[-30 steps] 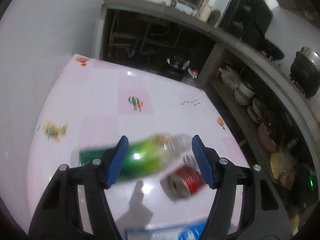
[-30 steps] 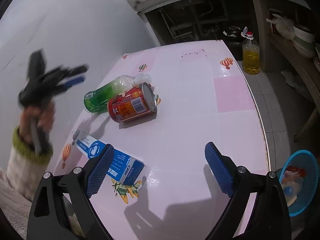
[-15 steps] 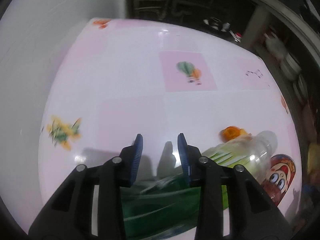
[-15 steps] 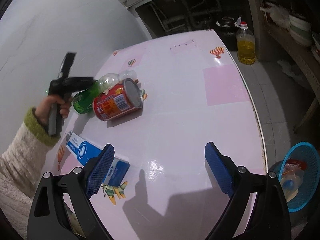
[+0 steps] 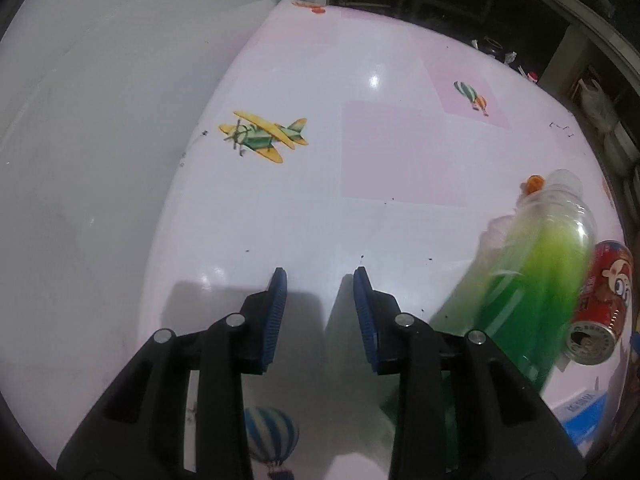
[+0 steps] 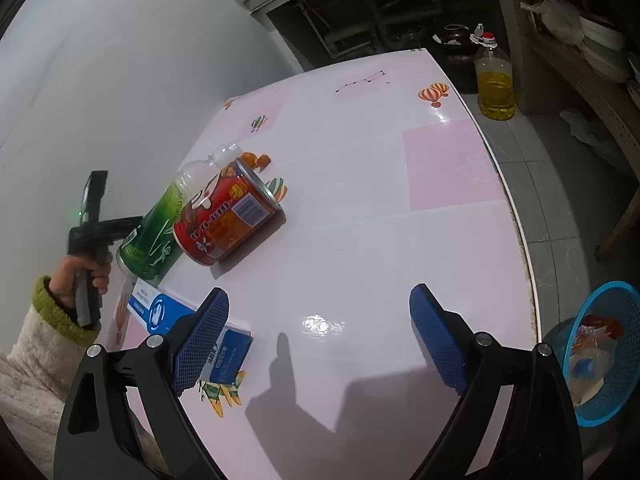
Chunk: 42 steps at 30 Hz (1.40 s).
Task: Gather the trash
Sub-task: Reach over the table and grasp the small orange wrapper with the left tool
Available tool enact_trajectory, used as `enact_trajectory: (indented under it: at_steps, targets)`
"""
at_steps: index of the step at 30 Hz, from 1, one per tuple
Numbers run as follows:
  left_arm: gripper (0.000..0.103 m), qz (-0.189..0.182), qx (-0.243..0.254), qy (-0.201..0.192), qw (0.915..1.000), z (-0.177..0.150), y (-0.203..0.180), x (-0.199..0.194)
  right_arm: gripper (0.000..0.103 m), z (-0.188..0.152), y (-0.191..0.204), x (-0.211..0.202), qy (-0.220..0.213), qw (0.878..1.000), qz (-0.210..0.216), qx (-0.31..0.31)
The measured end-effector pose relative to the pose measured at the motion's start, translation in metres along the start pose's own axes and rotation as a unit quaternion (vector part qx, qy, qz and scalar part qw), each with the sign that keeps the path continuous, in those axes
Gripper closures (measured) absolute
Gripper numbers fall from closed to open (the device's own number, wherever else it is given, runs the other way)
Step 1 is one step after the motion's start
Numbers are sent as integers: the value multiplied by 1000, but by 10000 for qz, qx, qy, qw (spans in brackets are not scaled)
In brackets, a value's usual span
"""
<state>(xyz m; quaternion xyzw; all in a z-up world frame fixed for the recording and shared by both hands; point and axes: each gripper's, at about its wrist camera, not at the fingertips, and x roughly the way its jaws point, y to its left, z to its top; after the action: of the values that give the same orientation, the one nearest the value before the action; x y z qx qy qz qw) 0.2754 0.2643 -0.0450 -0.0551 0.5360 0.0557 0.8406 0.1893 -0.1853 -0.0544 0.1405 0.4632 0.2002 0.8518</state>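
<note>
Over the pink table, the left gripper, jaws narrowed but empty, has swung left of the green bottle it straddled a second ago, the red can lying beside it, while the right gripper hangs spread wide.

Pink table in a dim kitchen corner

The glossy table carries printed balloons and a yellow plane picture. Beyond its far edge an oil bottle with a red cap stands on the tiled floor, near dark shelves holding stacked bowls.
</note>
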Motion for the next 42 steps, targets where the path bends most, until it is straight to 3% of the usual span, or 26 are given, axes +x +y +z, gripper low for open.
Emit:
enact_trajectory:
  at_steps: [2,6,9,12,14,16,21,24,25,30,34,42]
  targets:
    - [70,-11,70,-295,9995,9,-5,-19,14,1,0,-1,-16,10000,5,23]
    - [65,-484,334,-784,9952,36,-36,-50,14,1,1,-3,-74,9999,24,70]
    - [62,-1086,1046,-1108,9823,51,-86,-71,14,-2,2,-6,-100,9999,10,62]
    - [62,-1654,1545,-911,9698,53,-127,-73,14,-5,0,-6,-85,9999,-43,72]
    - [62,-2122,1850,-465,9584,49,-152,-63,14,-5,-2,-8,-88,9999,-68,91]
    - [62,-2260,1919,-117,9550,41,-164,-49,14,-5,-4,-10,-108,9998,-90,114]
    - [65,-2116,1577,369,9639,36,-149,-9,14,-5,-15,-15,-154,9996,-115,223]
    - [64,-1573,1382,212,9776,41,-127,-1,14,-4,-20,-15,-164,9994,-108,285]
    - [64,-1556,1331,169,9787,43,-123,1,14,-4,-21,-15,-166,9994,-99,299]
    - [56,-1726,1356,-75,9756,47,-121,-8,14,-5,-21,-11,-144,9993,-54,327]
    - [56,-1735,1470,-19,9738,59,-145,6,14,-5,-18,-10,-144,9994,-48,299]
    - [56,-1112,1894,70,9756,65,-185,48,14,-8,-19,-18,-179,9993,-146,284]
